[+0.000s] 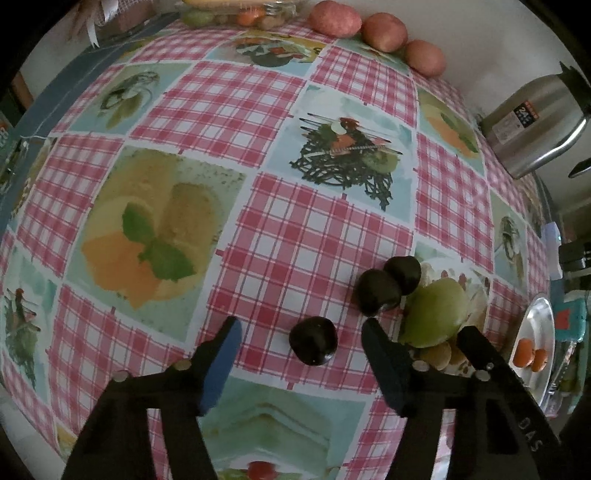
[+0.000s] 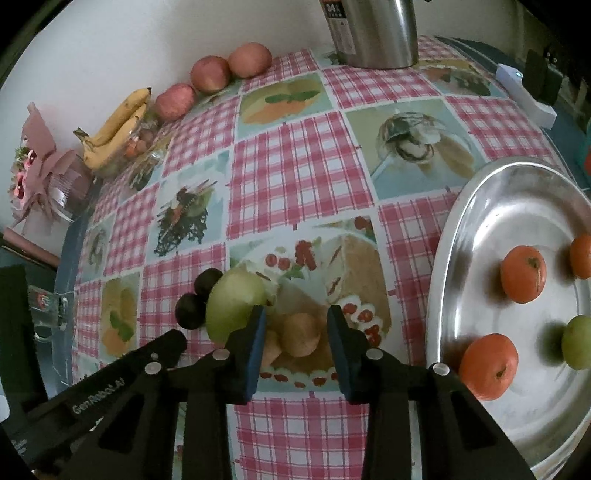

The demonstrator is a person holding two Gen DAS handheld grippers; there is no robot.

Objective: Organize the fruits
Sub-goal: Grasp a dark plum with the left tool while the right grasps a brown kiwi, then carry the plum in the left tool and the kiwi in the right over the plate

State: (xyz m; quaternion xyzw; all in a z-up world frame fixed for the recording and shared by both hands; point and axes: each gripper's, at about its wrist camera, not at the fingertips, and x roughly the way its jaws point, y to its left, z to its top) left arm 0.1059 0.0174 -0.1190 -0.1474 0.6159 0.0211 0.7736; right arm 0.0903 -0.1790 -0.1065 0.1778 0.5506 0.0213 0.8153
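Observation:
In the left wrist view my left gripper [image 1: 301, 338] is open, its fingers on either side of a dark plum [image 1: 313, 340] on the checked tablecloth. Two more dark plums [image 1: 378, 297] lie just beyond, next to a green fruit [image 1: 436, 314]. In the right wrist view my right gripper [image 2: 297, 325] is open around a small tan fruit [image 2: 301, 334], with the green fruit [image 2: 234, 301] touching its left finger. A steel tray [image 2: 480, 229] on the right holds oranges [image 2: 522, 273] and a green fruit [image 2: 578, 347].
Three red apples [image 2: 210, 74] line the wall at the back. A glass bowl with bananas [image 2: 118, 129] stands at the back left. A steel kettle [image 2: 373, 33] stands at the back. A pink bouquet [image 2: 37, 166] lies at the far left.

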